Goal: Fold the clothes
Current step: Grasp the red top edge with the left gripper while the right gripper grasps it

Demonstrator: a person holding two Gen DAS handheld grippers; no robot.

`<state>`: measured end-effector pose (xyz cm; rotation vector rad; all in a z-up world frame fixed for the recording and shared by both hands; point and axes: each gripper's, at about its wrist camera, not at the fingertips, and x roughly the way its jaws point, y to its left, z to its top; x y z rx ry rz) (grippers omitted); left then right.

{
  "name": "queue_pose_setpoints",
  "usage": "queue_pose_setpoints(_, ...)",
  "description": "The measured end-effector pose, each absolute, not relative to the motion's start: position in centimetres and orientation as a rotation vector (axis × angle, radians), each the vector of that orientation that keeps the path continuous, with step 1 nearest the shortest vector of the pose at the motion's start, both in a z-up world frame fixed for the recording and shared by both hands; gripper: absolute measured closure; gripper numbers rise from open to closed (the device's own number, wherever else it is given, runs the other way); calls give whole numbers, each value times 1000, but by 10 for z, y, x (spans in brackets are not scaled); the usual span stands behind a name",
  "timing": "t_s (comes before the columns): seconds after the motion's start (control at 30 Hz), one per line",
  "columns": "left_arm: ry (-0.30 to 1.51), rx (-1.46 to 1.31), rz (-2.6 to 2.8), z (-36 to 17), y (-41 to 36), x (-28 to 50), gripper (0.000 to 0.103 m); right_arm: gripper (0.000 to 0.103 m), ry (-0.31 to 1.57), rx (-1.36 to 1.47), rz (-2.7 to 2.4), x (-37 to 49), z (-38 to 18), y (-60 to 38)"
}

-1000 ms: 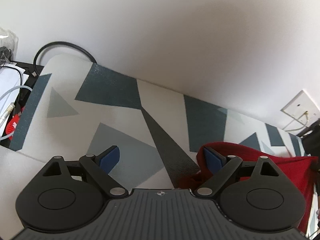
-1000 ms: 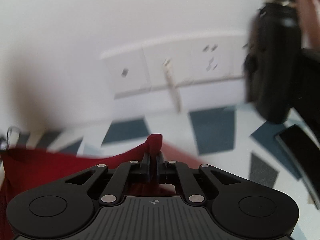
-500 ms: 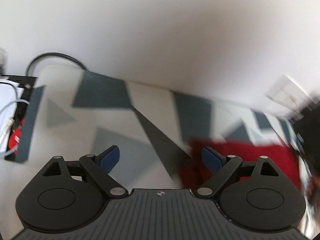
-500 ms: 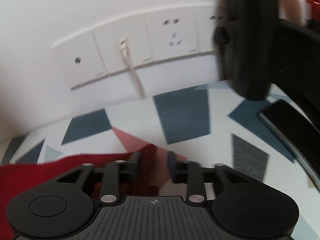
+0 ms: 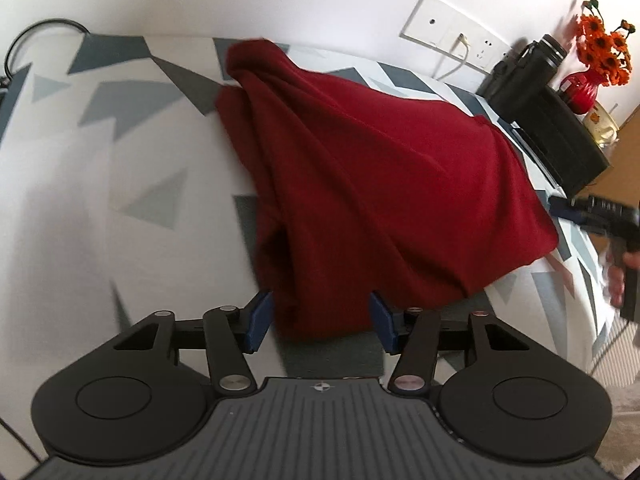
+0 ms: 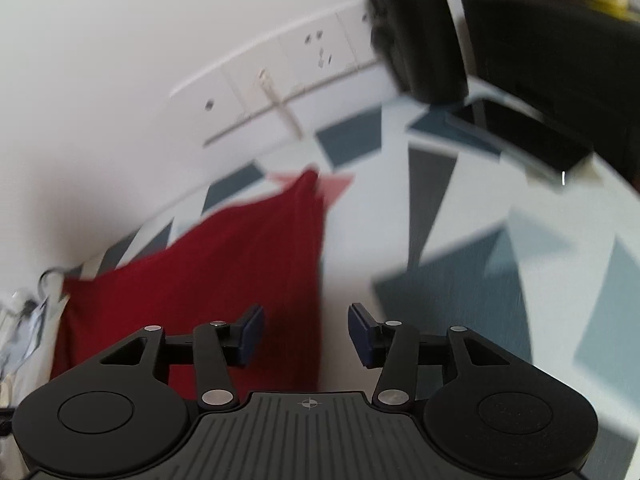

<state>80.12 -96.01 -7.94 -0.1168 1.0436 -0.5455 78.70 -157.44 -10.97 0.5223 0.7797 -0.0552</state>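
The left gripper [image 5: 320, 322] is hovering over the near hem of a dark red garment [image 5: 380, 176], its jaws having just been closing; the blue pads [image 5: 258, 320] are standing partway in, with a fold of the cloth lying between them, though whether the pads are pressing on it is hard to judge from this angle. The garment is lying in a loose, rumpled heap across the middle of the desk [image 5: 80, 160], which is covered in a white, grey and slate triangle pattern.

In the right wrist view, the right gripper [image 6: 306, 334] is sitting just off the garment's right-hand edge, its jaws having just been opening and now standing partly apart with nothing gripped; the red cloth [image 6: 208, 272] is stretching away beneath its left finger towards the wall.

At the far right of the left wrist view, a hand [image 5: 618, 276] is gripping the handle of the other black tool. Beyond the garment, a black box [image 5: 560, 136] is standing at the desk's far corner with a black flask [image 5: 524, 68] beside it, and a red vase of orange flowers [image 5: 580, 88] is sitting behind. A white socket panel [image 5: 452, 32] is running along the wall with a pale cable plugged in.
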Motion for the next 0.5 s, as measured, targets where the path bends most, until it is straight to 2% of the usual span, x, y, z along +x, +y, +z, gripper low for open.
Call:
queue_pose_setpoints(0.1, 1015, -104, -509, -85, -964, 800, 52, 52, 806, 504, -46, 777, -117, -1558)
queue_pose_setpoints(0.17, 1012, -137, -484, -87, -962, 801, 59, 52, 816, 500, -41, 776, -121, -1550)
queue_pose_setpoints(0.23, 1009, -170, -461, -89, -960, 803, 95, 51, 830, 497, -40, 776, -127, -1544)
queue_pose_setpoints(0.3, 1003, -192, -456, -88, -958, 800, 97, 53, 829, 484, -42, 774, -129, -1537)
queue_pose_setpoints(0.33, 994, -186, -457, -85, -959, 798, 98, 57, 829, 471, -40, 774, -129, -1534)
queue_pose_setpoints(0.37, 980, -168, -457, -81, -960, 795, 98, 73, 835, 455, -43, 776, -128, -1532)
queue_pose_setpoints(0.4, 967, -157, -457, -76, -960, 791, 99, 94, 840, 438, -52, 776, -126, -1531)
queue_pose_setpoints(0.5, 940, -180, -460, -65, -950, 783, 100, 96, 815, 458, -78, 774, -117, -1540)
